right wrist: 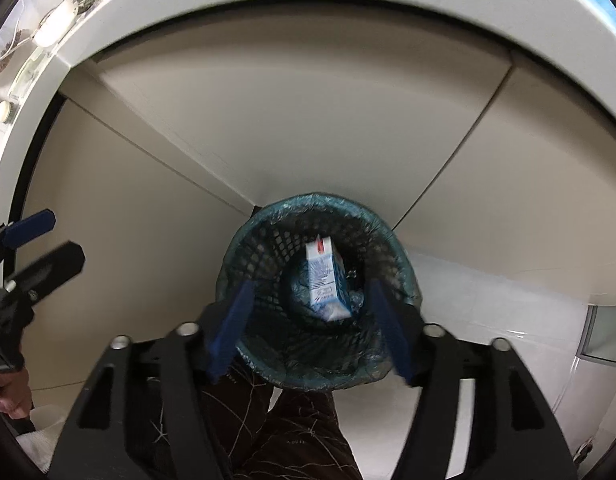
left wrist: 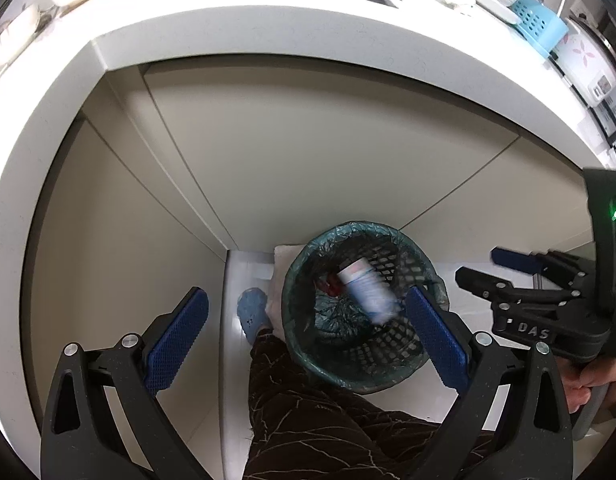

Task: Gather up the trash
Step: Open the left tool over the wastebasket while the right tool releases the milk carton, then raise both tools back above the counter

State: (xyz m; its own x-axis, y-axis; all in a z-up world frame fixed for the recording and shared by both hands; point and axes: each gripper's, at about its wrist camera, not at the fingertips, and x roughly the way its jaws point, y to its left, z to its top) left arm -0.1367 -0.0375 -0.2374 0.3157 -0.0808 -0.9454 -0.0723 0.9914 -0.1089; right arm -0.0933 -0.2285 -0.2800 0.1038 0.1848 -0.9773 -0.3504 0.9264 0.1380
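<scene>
From the left wrist, the left gripper (left wrist: 304, 334) stands wide and empty above the bin (left wrist: 362, 308), where a blurred carton (left wrist: 368, 290) drops in; the white counter (left wrist: 268, 36) overhangs — lifting carelessly could strike it. From the right wrist, the right gripper (right wrist: 308, 328) gapes empty over the bin — dipping might snag its liner (right wrist: 268, 216); pale floor (right wrist: 488, 300) below.

The only lettering that can be read is "DAS", in raised pale capitals on the black body of the right claw (left wrist: 478, 266), seen at the right edge of the left wrist view. A blue and white carton (right wrist: 326, 280) lying in the lined waste basket (right wrist: 236, 256) carries printed text and a small red mark, all too blurred to read.
</scene>
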